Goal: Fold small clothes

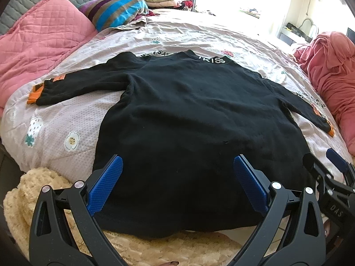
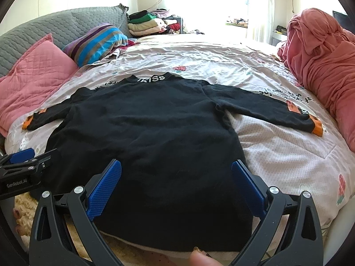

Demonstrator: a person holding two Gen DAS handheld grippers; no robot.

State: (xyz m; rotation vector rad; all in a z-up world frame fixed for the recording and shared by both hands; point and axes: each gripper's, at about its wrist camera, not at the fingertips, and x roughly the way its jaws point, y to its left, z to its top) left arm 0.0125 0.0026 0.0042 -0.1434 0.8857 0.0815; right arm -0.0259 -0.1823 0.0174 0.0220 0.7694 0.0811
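A small black long-sleeved top (image 1: 188, 115) lies spread flat on the bed, collar with white letters at the far side, both sleeves out with orange cuffs; it also shows in the right wrist view (image 2: 155, 137). My left gripper (image 1: 177, 166) is open, hovering over the left part of the hem nearest me, empty. My right gripper (image 2: 176, 170) is open over the right part of the hem, empty. Each gripper shows at the edge of the other's view: the right one (image 1: 328, 161) and the left one (image 2: 28, 155).
The bed has a pink floral cover (image 1: 199, 33). Pink pillows (image 1: 40, 37) and a striped cushion (image 1: 117, 8) lie at the left, a pink blanket heap (image 2: 321, 62) at the right, stacked clothes (image 2: 150, 22) at the far side, a cream fluffy blanket (image 1: 40, 190) near the hem.
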